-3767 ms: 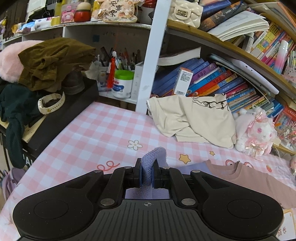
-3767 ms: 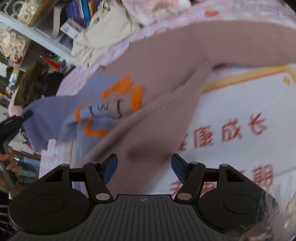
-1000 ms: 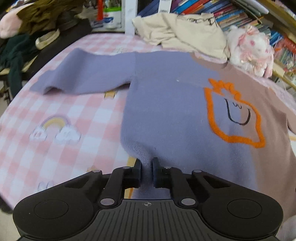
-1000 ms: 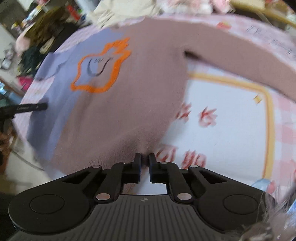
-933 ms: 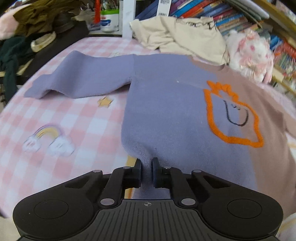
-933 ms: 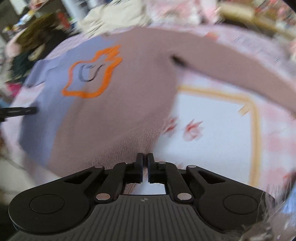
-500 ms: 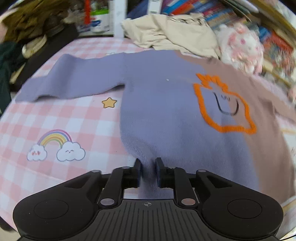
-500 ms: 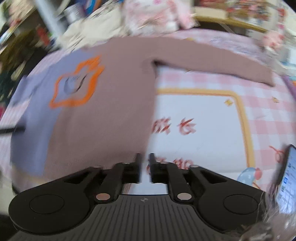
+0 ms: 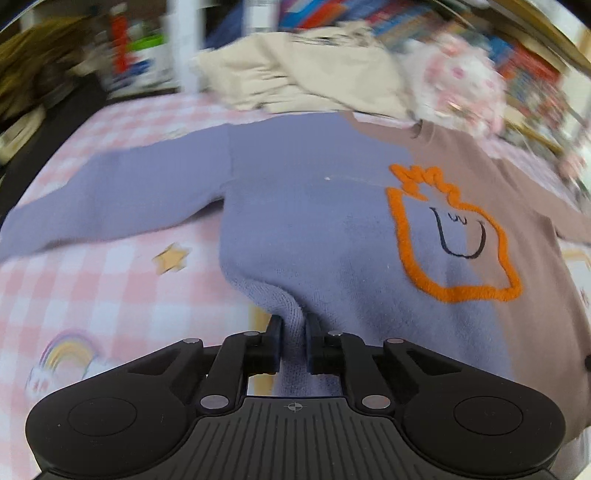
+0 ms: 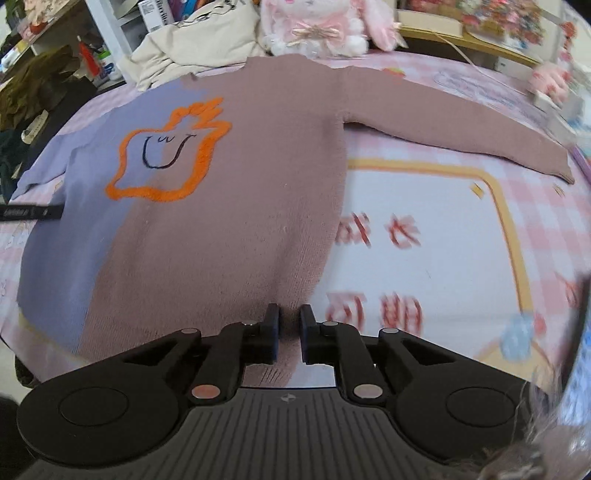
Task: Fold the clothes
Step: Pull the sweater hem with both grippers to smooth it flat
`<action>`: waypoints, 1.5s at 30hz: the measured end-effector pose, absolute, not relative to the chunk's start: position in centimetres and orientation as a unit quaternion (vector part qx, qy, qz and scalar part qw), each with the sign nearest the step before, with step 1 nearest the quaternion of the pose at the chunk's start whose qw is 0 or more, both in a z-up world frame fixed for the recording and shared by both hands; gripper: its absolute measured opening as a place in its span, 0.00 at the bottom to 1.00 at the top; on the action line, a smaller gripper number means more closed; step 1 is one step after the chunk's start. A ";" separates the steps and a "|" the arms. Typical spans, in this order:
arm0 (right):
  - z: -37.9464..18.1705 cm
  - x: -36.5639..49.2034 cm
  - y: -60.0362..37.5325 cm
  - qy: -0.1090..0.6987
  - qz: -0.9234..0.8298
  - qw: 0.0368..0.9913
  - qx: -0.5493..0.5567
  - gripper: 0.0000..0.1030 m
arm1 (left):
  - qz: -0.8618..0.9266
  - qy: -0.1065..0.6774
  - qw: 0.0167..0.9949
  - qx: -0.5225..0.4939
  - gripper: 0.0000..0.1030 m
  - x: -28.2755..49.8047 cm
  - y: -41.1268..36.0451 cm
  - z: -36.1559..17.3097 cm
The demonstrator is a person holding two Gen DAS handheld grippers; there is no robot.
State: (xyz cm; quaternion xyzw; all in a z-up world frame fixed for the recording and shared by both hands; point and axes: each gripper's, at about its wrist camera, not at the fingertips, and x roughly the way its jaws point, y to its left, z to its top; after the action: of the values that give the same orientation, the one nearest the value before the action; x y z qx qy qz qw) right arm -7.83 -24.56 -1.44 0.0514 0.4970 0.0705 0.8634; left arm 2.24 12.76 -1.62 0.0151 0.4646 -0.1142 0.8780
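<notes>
A two-tone sweater (image 9: 314,221), lilac on one half and dusty pink on the other with an orange-outlined face, lies spread flat on the pink checked table, sleeves out to both sides. My left gripper (image 9: 293,325) is shut on the lilac bottom hem corner. In the right wrist view the sweater (image 10: 240,192) shows face up, and my right gripper (image 10: 289,317) is shut on its pink bottom hem corner. The tip of the left gripper (image 10: 29,213) shows at the lilac edge.
A cream garment (image 9: 306,77) and a pink plush rabbit (image 10: 314,26) lie behind the sweater's collar. Bookshelves (image 9: 517,55) stand at the back. Dark clothes are piled at the left (image 10: 33,88). A white printed panel (image 10: 424,236) lies to the right of the sweater.
Both grippers kept hold of the hem corners and drew the sweater flatter; the view has swung a little, and the pink sleeve now lies fully stretched out.
</notes>
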 end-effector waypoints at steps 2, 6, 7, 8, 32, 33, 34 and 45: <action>-1.4 -8.7 -25.0 0.494 0.048 0.867 0.053 0.10 | -0.137 0.465 0.874 0.029 0.10 2.5 11.8 -1.7; -1.5 -7.9 -25.7 0.473 -0.012 0.880 0.044 0.11 | -0.145 0.466 0.873 0.003 0.10 1.7 12.0 -1.9; -1.5 -7.5 -25.5 0.468 -0.020 0.883 0.034 0.11 | -0.143 0.467 0.873 -0.006 0.10 1.3 12.3 -1.9; -1.6 -7.2 -25.0 0.466 -0.019 0.884 0.021 0.11 | -0.141 0.467 0.873 -0.015 0.10 1.0 12.6 -2.0; -1.6 -9.1 -22.1 0.475 0.043 0.879 0.031 0.26 | -0.093 0.475 0.873 -0.056 0.34 -0.1 15.7 -2.1; -1.5 -9.4 -22.3 0.475 0.041 0.878 0.037 0.26 | -0.098 0.476 0.872 -0.061 0.36 -0.8 15.8 -2.1; -1.6 -9.8 -22.4 0.476 0.036 0.878 0.038 0.26 | -0.102 0.477 0.870 -0.066 0.39 -1.5 15.8 -2.1; -1.7 -11.1 -21.6 0.469 0.036 0.881 0.056 0.10 | -0.082 0.466 0.872 -0.123 0.12 -3.8 15.8 -2.6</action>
State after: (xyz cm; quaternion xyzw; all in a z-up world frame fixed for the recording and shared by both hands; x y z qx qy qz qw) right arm -11.07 -21.63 -1.74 0.0555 0.4686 0.0357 0.8809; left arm -3.80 15.77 -2.60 -0.1226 0.4660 -0.0823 0.8724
